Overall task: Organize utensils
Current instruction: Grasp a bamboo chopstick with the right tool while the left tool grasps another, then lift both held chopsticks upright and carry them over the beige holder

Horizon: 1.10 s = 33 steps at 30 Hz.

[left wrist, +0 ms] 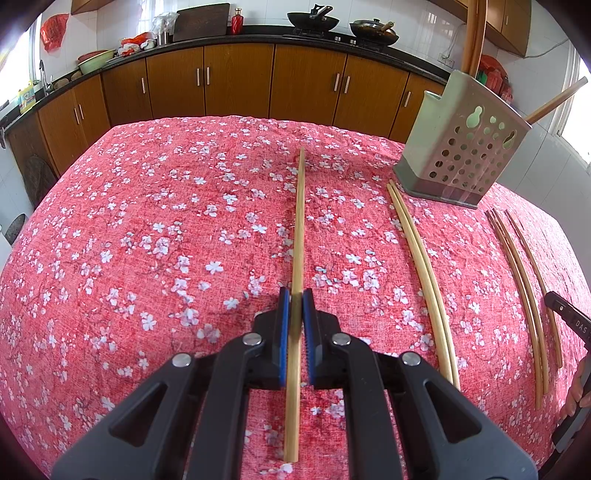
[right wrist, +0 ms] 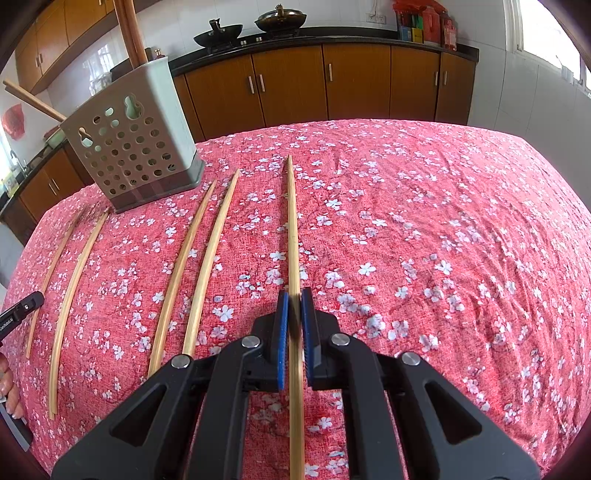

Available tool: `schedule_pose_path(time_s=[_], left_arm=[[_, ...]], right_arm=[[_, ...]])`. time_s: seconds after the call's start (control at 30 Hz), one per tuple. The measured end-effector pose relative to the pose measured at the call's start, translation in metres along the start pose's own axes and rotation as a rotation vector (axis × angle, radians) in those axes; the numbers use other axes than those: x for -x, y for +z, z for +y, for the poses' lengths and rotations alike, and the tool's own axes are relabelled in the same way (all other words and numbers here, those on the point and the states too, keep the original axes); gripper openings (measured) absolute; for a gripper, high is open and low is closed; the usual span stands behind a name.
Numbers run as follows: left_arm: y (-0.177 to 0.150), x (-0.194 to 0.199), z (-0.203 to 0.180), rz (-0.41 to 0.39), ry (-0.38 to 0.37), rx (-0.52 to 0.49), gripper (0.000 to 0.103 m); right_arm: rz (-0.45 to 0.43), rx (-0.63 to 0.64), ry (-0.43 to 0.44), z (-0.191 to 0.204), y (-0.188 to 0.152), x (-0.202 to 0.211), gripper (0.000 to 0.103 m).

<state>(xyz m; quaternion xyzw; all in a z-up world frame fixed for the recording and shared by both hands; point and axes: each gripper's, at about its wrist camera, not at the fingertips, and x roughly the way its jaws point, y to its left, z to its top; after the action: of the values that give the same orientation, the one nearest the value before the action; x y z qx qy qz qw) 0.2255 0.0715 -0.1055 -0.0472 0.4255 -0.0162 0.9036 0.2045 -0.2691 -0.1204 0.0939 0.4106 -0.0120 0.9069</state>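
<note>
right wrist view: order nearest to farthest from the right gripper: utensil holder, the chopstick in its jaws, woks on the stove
1. Held chopstick: clamped in the right gripper, running straight ahead.
2. Utensil holder: on the table, ahead to the left.
3. Woks: on the stove against the far wall, beyond the table.

- Red cloth [left wrist: 147, 240] on the table, printed with white blossoms.
- Pale bamboo chopsticks [right wrist: 207, 258].
- Grey-green perforated plastic holder [right wrist: 136, 147].
- Black grippers with blue pads [left wrist: 283, 332].
- Brown wooden cabinets [left wrist: 236, 81].

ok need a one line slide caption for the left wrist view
Left hand-held gripper shut on a chopstick over the floral tablecloth, more chopsticks lying beside the perforated holder.
</note>
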Motion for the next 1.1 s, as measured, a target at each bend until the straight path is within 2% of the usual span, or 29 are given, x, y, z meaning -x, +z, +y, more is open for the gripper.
schedule_pose_path(time_s=[0.17, 0.3, 0.53, 0.7, 0.8, 0.97, 1.1], left_arm=[[0.001, 0.000, -0.001, 0.001, 0.008, -0.006, 0.010], [0.000, 0.002, -0.013, 0.012, 0.061, -0.079, 0.011], [-0.014, 0.018, -0.014, 0.007, 0.057, -0.089, 0.011], [-0.017, 0.020, -0.015, 0.009, 0.059, -0.093, 0.008], [-0.015, 0.025, -0.013, 0.016, 0.035, -0.081, 0.008], [-0.001, 0.054, -0.012, -0.081, 0.009, -0.071, 0.008], [0.015, 0.088, -0.010, -0.188, -0.004, -0.058, 0.008]], right_arm=[[0.000, -0.007, 0.006, -0.001, 0.000, 0.002, 0.009], [0.003, 0.010, 0.000, 0.001, -0.003, 0.006, 0.009], [0.007, 0.020, 0.006, 0.002, -0.019, 0.021, 0.009], [0.008, 0.027, 0.010, 0.001, -0.018, 0.023, 0.008], [-0.003, 0.024, 0.009, 0.000, -0.013, 0.029, 0.008], [-0.131, 0.008, 0.009, -0.004, 0.003, 0.070, 0.008], [-0.222, 0.000, 0.010, -0.005, 0.015, 0.096, 0.008]])
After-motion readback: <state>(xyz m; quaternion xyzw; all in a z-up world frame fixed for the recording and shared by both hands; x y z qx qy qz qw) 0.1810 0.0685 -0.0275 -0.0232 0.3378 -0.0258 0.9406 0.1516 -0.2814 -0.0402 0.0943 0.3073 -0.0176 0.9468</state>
